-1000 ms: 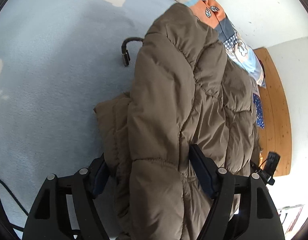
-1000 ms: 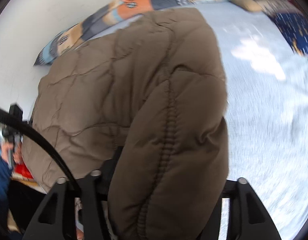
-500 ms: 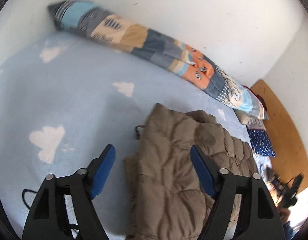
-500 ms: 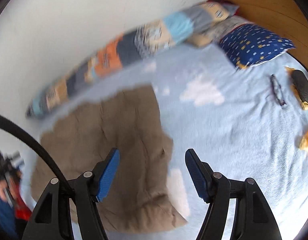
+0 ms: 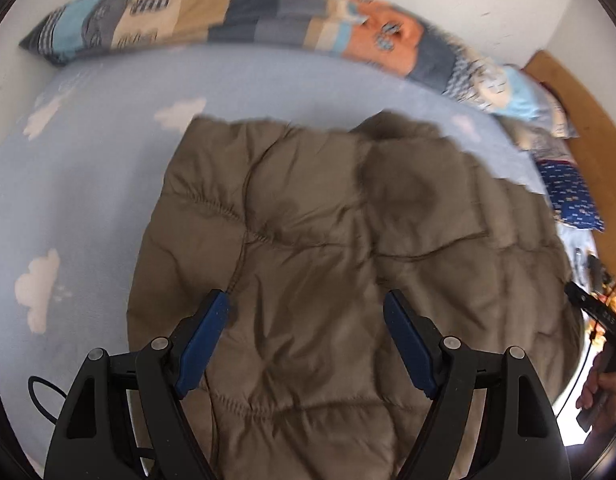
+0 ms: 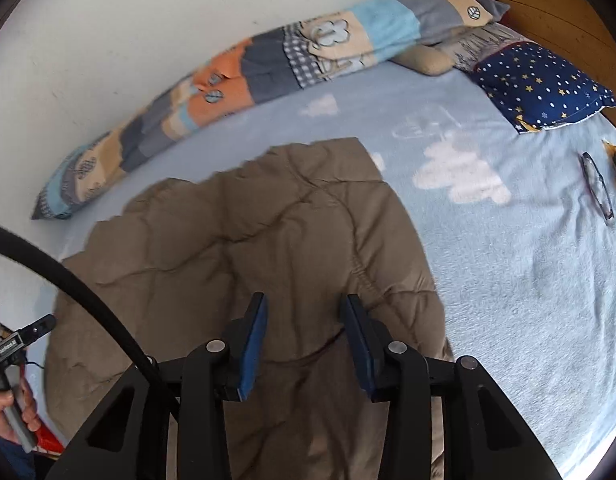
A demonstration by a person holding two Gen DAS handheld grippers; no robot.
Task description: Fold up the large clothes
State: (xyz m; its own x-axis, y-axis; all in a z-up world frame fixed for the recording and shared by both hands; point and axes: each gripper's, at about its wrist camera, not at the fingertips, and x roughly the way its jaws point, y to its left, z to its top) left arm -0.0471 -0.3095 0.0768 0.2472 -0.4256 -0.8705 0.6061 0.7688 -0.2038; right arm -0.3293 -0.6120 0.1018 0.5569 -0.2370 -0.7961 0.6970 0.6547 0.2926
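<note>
Brown quilted jacket (image 5: 348,264), folded over, flat on the bed (image 5: 88,208) below both grippers; left hand-held gripper (image 5: 306,336) open and empty, right hand-held gripper (image 6: 302,340) closing on nothing; fold step released, next likely a fresh edge grasp.

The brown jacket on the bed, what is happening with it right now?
A person with a gripper in each hand is folding a brown quilted jacket on a light blue bed cover. The jacket lies folded on the cover. The left gripper is open above it and holds nothing. The right gripper is also above the jacket; its jaws are closing, with no cloth pinched between them. A long patchwork pillow lies along the wall.
</note>
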